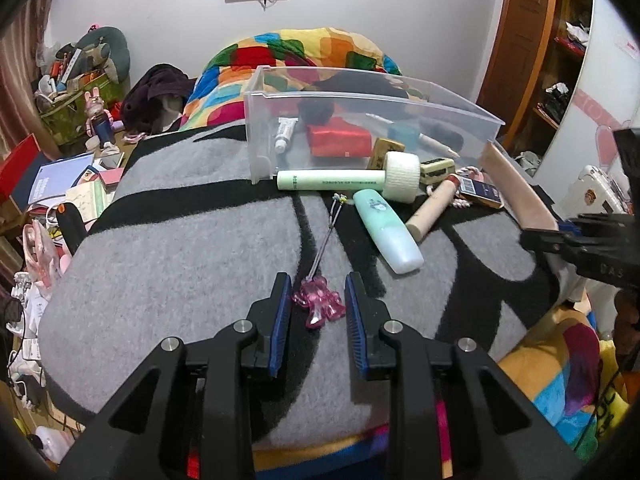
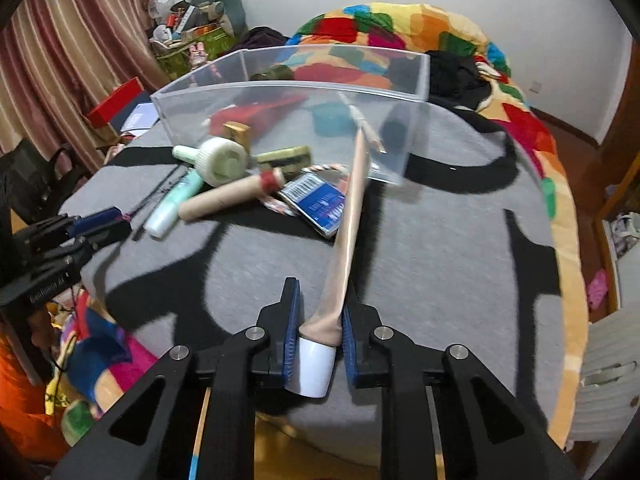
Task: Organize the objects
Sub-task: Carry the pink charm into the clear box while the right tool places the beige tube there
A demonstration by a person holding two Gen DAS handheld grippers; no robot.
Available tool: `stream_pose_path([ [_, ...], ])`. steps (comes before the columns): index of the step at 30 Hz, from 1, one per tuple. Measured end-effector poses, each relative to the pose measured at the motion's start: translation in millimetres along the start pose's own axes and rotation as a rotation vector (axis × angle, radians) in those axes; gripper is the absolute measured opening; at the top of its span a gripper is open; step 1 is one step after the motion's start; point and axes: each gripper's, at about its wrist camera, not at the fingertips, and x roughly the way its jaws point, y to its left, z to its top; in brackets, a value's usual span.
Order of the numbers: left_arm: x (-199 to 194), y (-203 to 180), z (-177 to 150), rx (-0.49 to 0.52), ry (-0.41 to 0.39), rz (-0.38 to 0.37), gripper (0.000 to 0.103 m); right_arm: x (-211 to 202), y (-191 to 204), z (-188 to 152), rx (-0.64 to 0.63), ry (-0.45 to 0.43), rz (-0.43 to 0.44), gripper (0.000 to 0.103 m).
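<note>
A clear plastic bin (image 1: 256, 136) stands on the grey and black blanket (image 1: 180, 264) and holds a red box (image 1: 338, 140), a small white tube (image 1: 285, 133) and other items. My left gripper (image 1: 317, 294) is open, its fingers on either side of a pink bear charm (image 1: 320, 304) on a thin chain. My right gripper (image 2: 319, 322) is shut on a beige tube (image 2: 348, 220) with a white cap (image 2: 316, 368), held near the cap; the tube points toward the bin (image 2: 280, 88). The beige tube also shows in the left wrist view (image 1: 516, 188).
In front of the bin lie a pale green tube with a ribbed cap (image 1: 402, 176), a mint tube (image 1: 386, 228), a wooden roll (image 1: 434, 208) and a blue card pack (image 1: 482, 192). A colourful quilt (image 1: 296, 52) lies behind. Clutter (image 1: 72, 152) fills the floor at the left.
</note>
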Motion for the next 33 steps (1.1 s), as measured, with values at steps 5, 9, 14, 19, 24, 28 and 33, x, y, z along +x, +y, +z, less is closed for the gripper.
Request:
stream_pose_path([
  [5,0.8,-1.7,1.7,0.003,-0.021,0.025,0.022,-15.1,-5.2,-4.1,0.033,-0.045,0.004,0.017],
  [9,-14.7,-0.2,7.0,-0.003,-0.065,0.028,0.022,-35.4,-6.2,4.6,0.039,-0.107,0.003,0.017],
  [14,-36.6,3.0,24.4,-0.010,-0.132,0.024,0.022,-54.2,-4.7,20.6,0.035,-0.176,0.009,0.017],
  [19,-55.0,3.3,47.0,-0.008,-0.204,0.012,0.022,-61.6,-0.7,39.2,0.021,-0.229,0.011,0.017],
  [24,-64.2,2.5,68.1,-0.016,-0.255,-0.001,0.022,-60.8,2.6,58.4,0.011,-0.257,0.023,0.017],
  [28,-65.2,5.0,89.3,-0.023,-0.284,0.004,0.022,-58.7,4.7,74.3,0.002,-0.281,0.024,0.017],
  [33,-60.6,10.9,115.2,-0.047,-0.302,0.005,0.022,-58.5,9.3,91.9,-0.015,-0.303,0.030,0.017],
])
